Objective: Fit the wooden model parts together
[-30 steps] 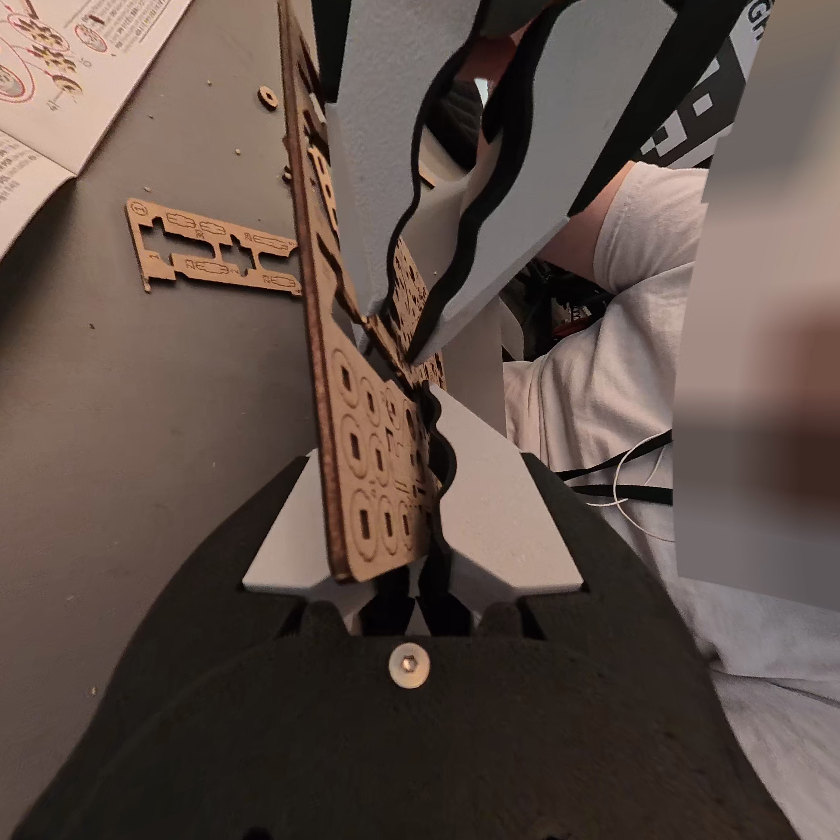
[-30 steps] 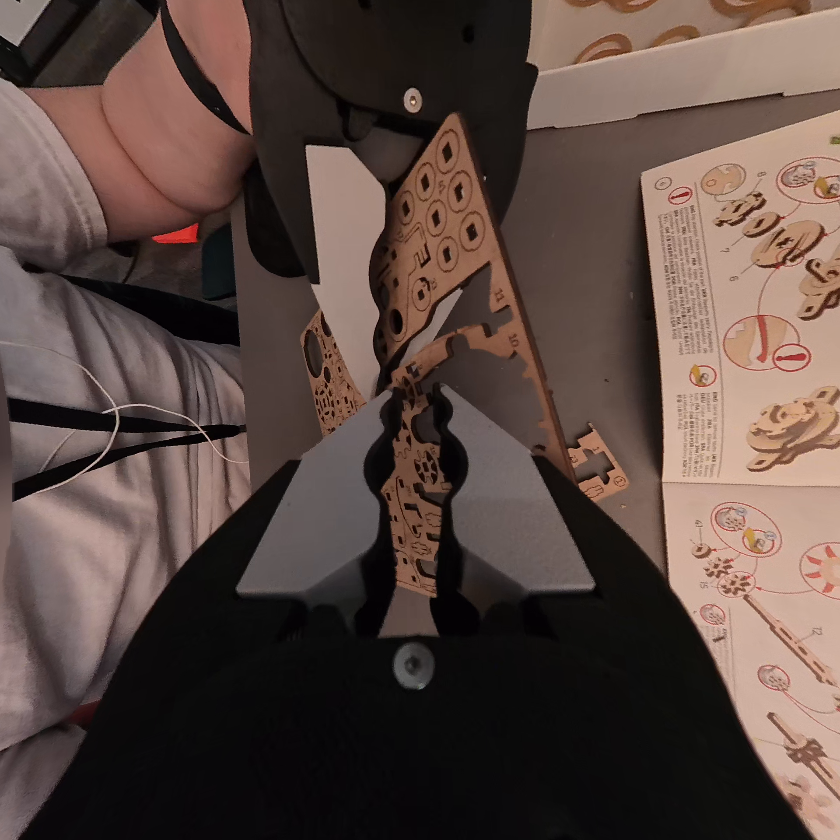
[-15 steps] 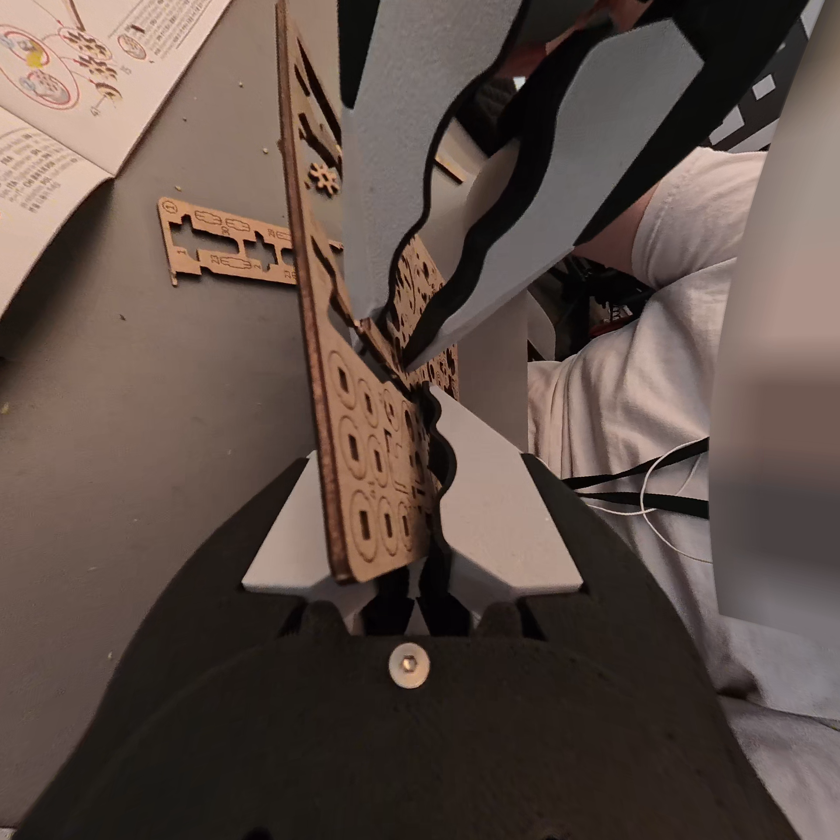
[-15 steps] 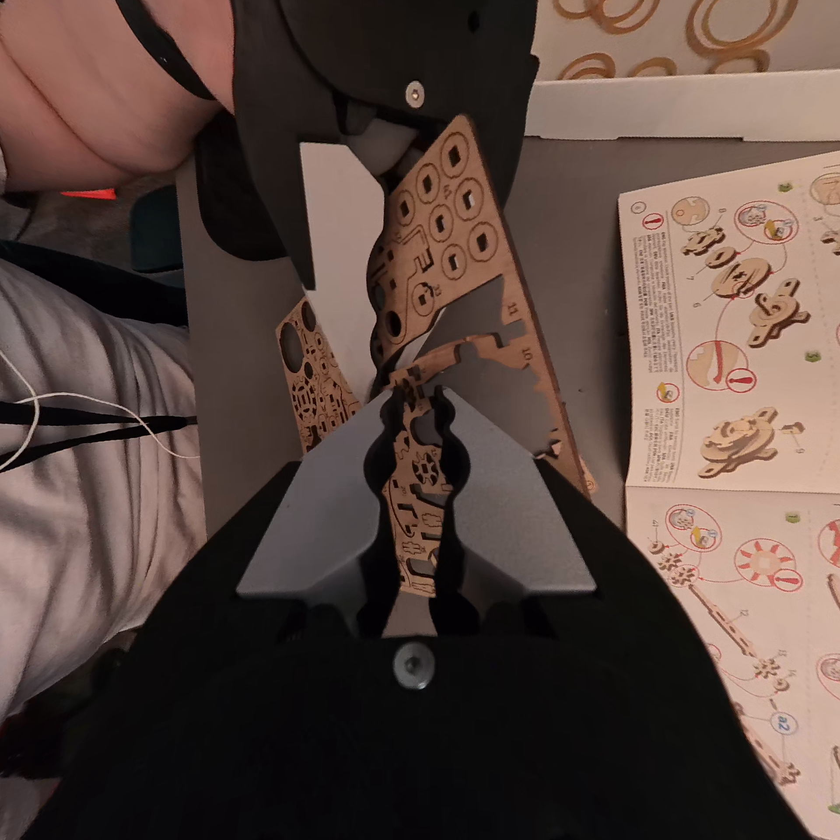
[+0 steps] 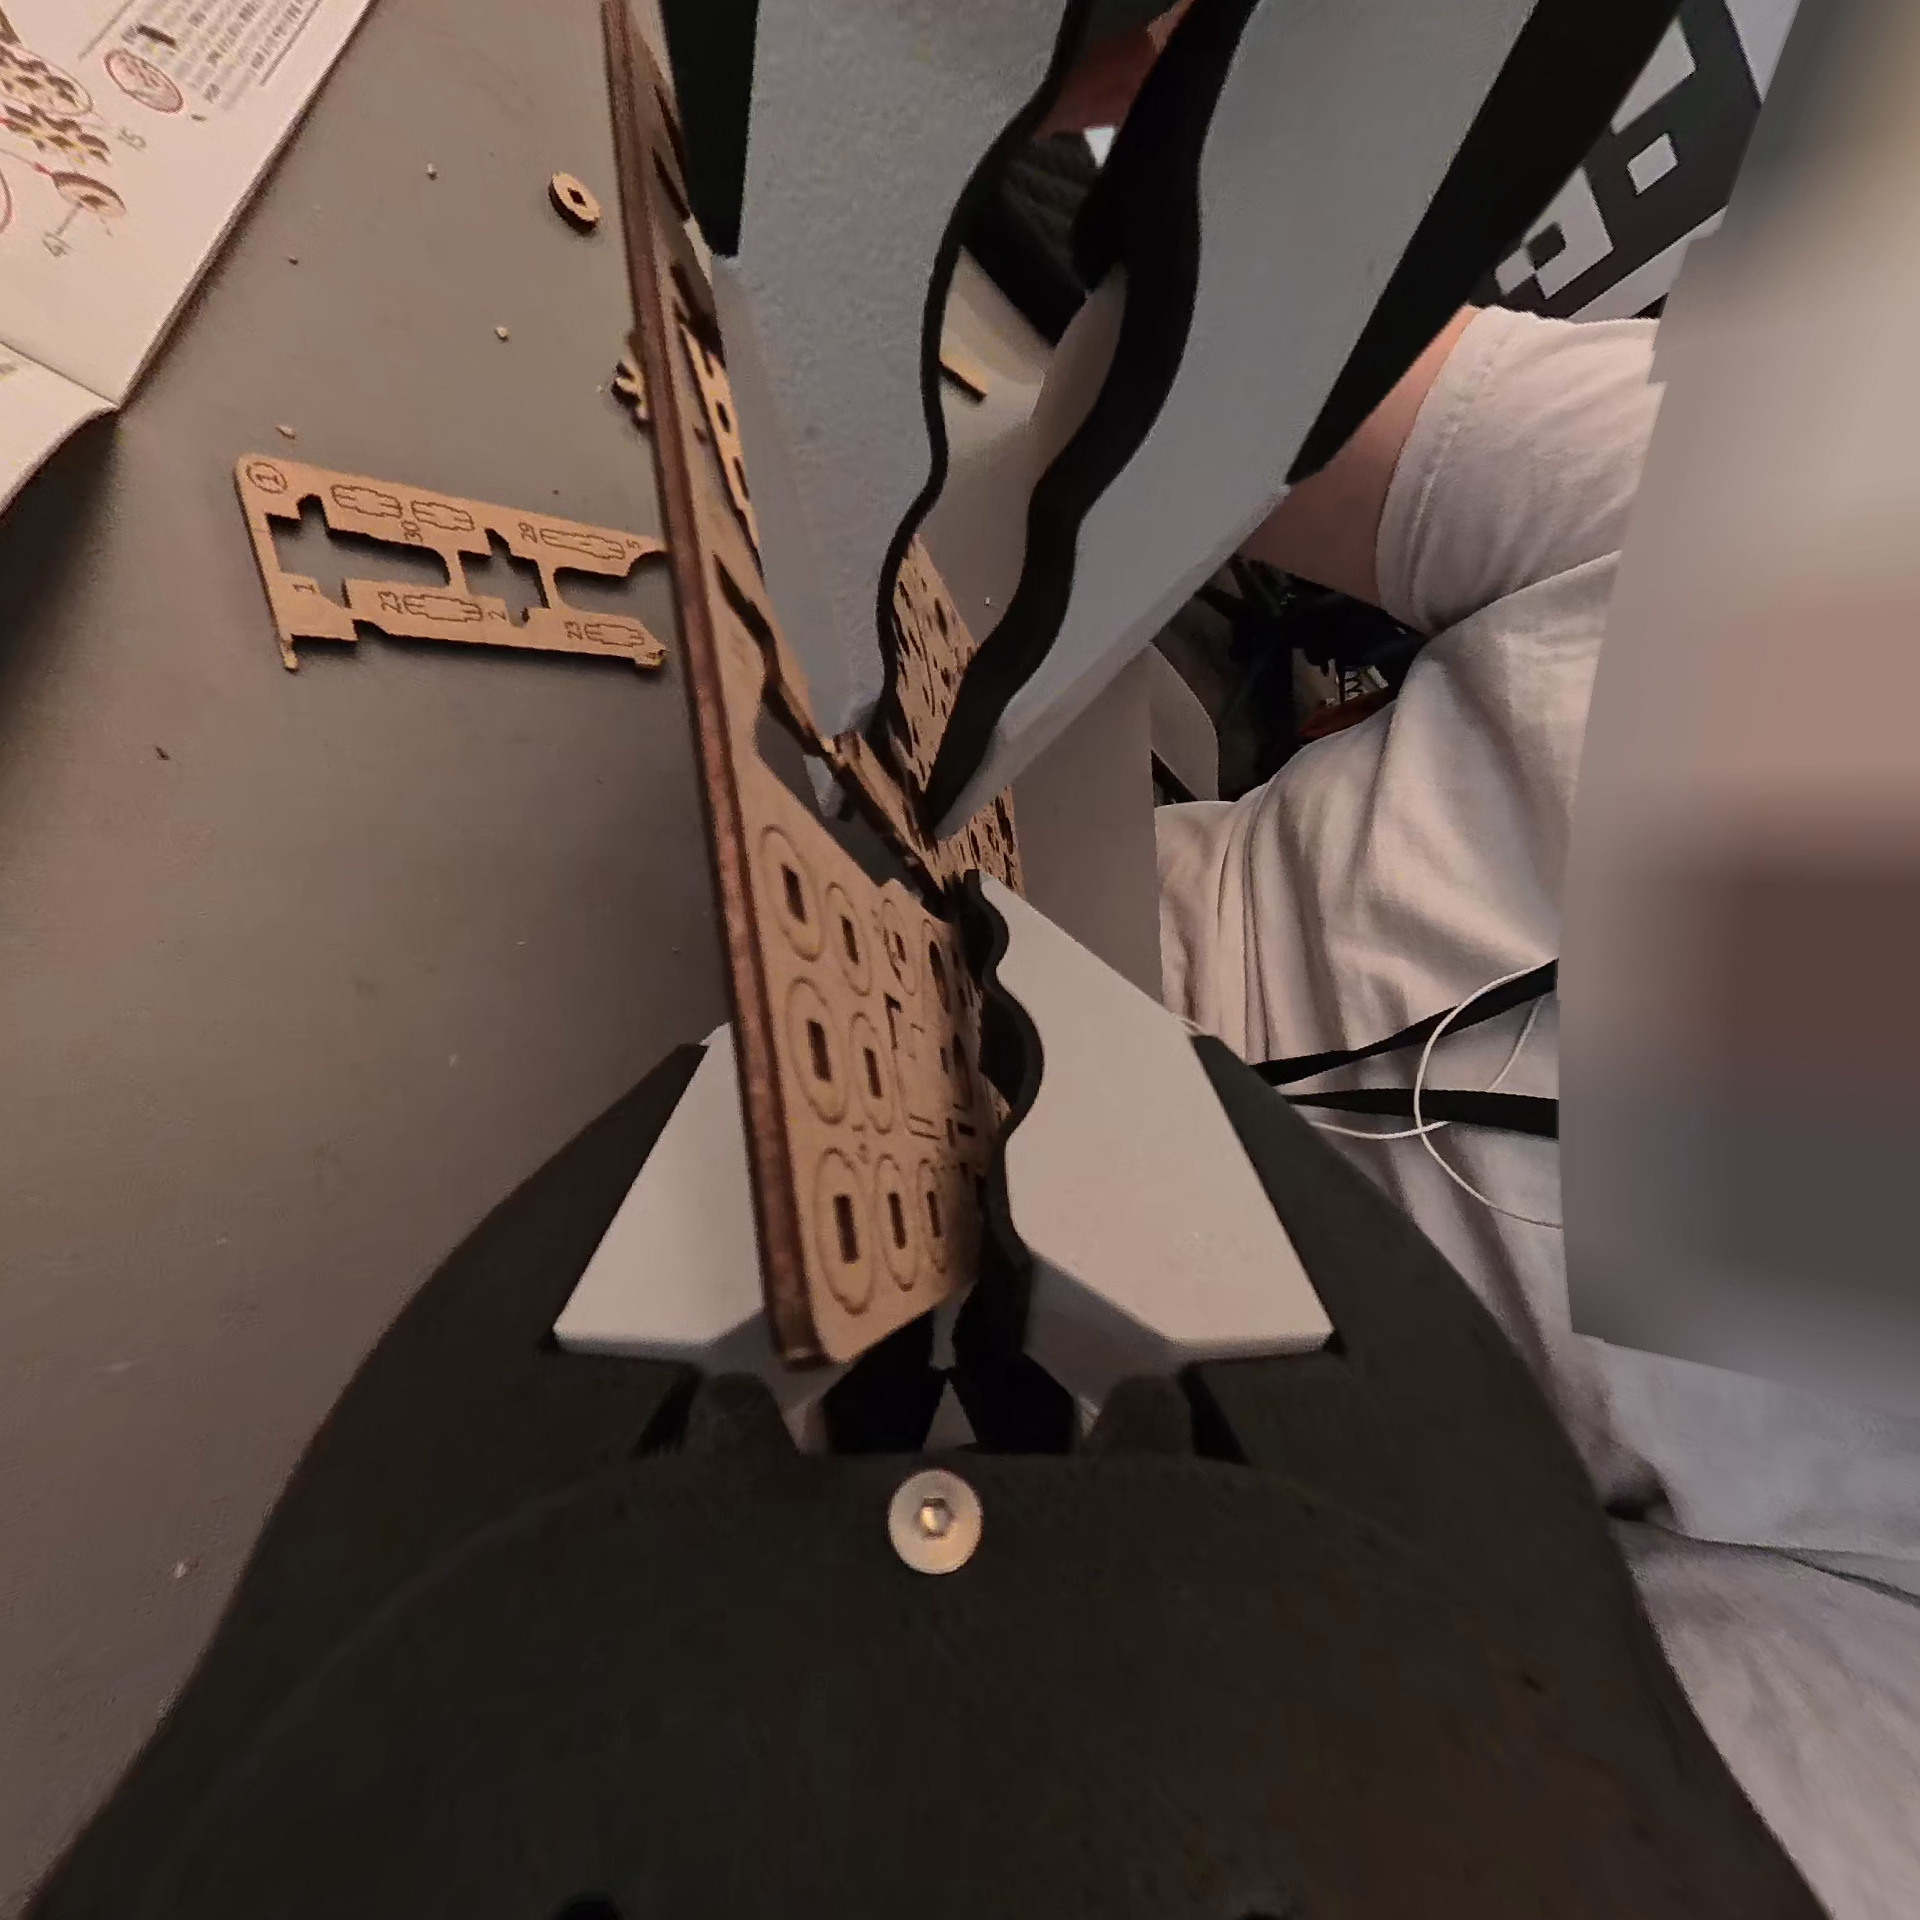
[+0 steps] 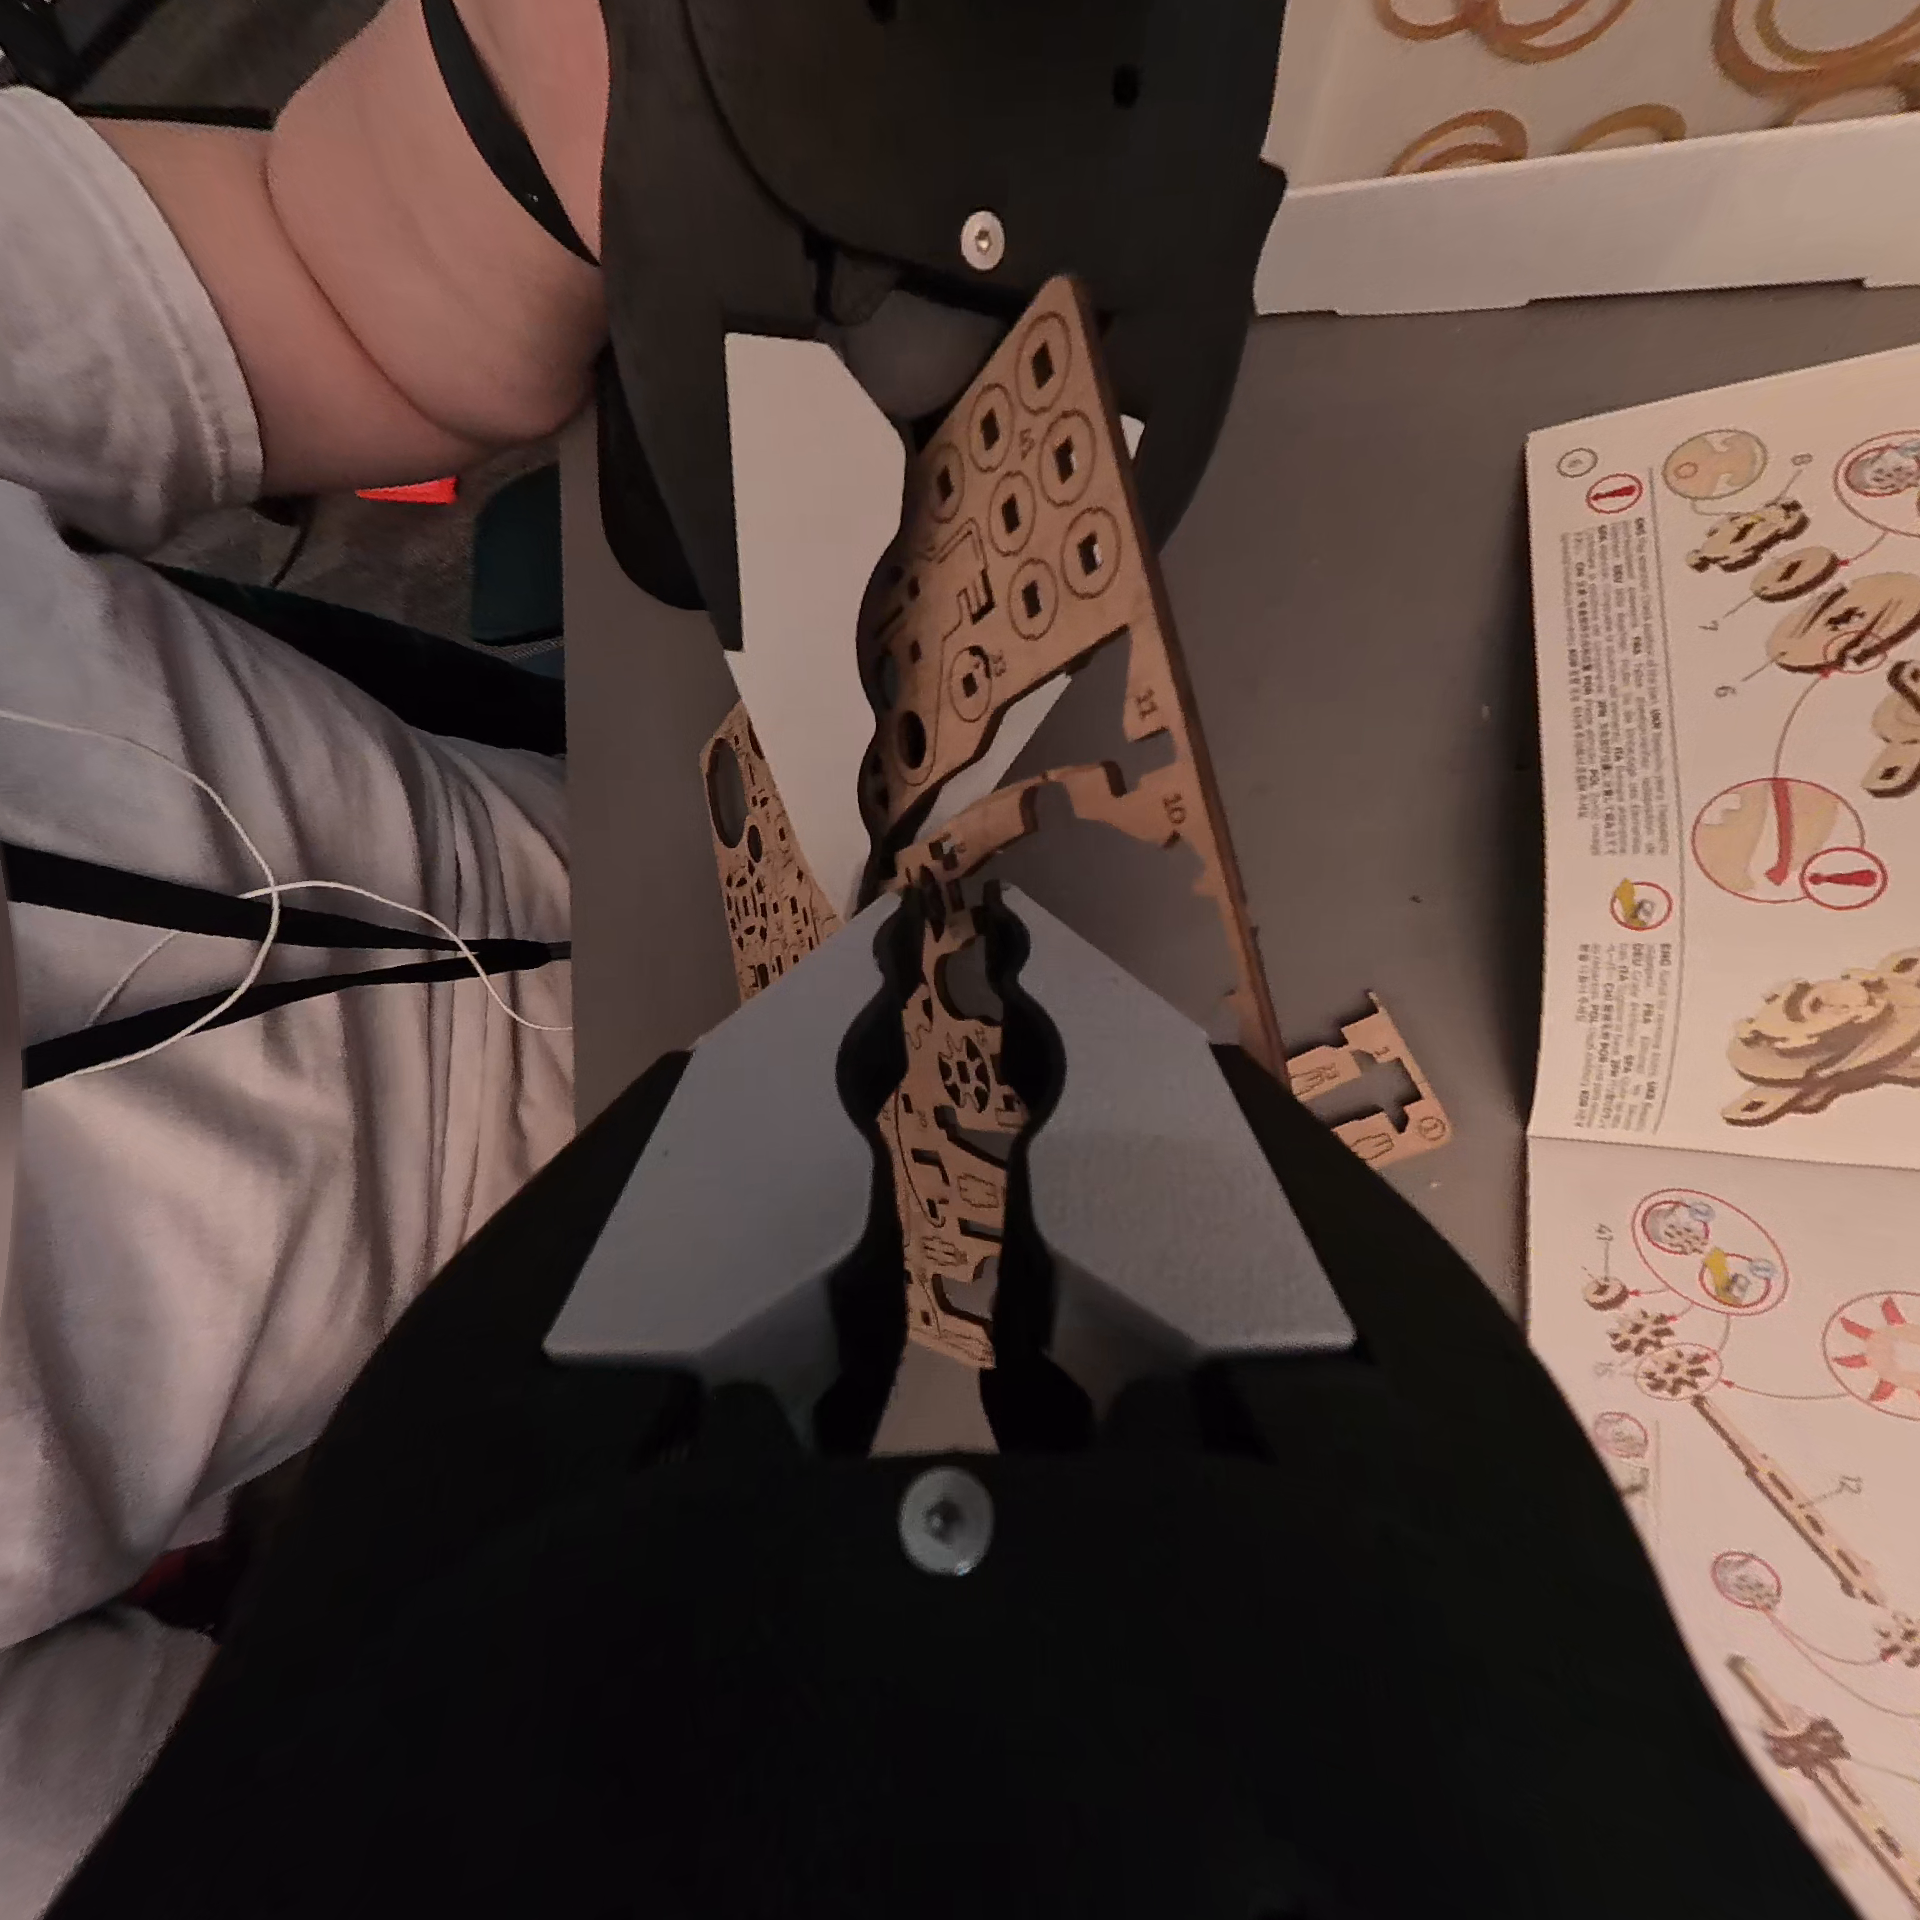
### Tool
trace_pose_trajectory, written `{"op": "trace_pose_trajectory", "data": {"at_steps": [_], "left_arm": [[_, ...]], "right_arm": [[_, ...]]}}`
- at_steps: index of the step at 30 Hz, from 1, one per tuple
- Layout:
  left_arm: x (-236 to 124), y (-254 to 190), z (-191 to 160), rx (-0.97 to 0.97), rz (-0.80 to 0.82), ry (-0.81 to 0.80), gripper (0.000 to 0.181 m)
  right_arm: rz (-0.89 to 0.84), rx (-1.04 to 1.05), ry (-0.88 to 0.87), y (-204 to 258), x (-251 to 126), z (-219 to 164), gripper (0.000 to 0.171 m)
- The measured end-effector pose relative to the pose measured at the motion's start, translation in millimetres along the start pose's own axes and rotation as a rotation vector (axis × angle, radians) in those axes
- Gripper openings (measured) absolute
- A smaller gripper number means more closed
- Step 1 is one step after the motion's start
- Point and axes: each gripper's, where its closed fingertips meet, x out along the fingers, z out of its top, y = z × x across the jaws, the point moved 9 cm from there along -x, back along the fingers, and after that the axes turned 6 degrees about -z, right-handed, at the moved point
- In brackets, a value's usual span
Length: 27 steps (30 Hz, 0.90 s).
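Observation:
My left gripper (image 5: 951, 914) is shut on a laser-cut wooden sheet (image 5: 831, 1091) and holds it on edge above the grey table (image 5: 364, 935). The sheet has round washers with square holes and a large cut-out gap. My right gripper (image 6: 940, 899) faces it from the other side. Its tips are shut on a small curved wooden part (image 6: 1013, 821) at the gap's rim, which still touches the sheet (image 6: 1039, 499). In the left wrist view the right gripper (image 5: 904, 810) comes down from the top. In the right wrist view the left gripper (image 6: 883, 847) is at the top.
A second wooden sheet (image 6: 764, 862) lies on the table under the grippers, by the near edge. A small offcut frame (image 5: 447, 561) and a wooden ring (image 5: 574, 197) lie nearby. An open instruction booklet (image 6: 1714, 831) and a white box (image 6: 1558, 239) are close. A person's white-shirted body (image 5: 1403, 883) is at the table edge.
Both grippers keep the same holds. The pair drifted a little over the table and back. The curved part sits at the same place in the sheet.

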Motion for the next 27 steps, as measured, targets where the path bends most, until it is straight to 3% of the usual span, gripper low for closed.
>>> {"op": "trace_pose_trajectory", "data": {"at_steps": [27], "left_arm": [[4, 9, -3, -0.053, 0.101, 0.003, 0.001]], "right_arm": [[-0.099, 0.032, 0.059, -6, 10, -1, 0.010]]}}
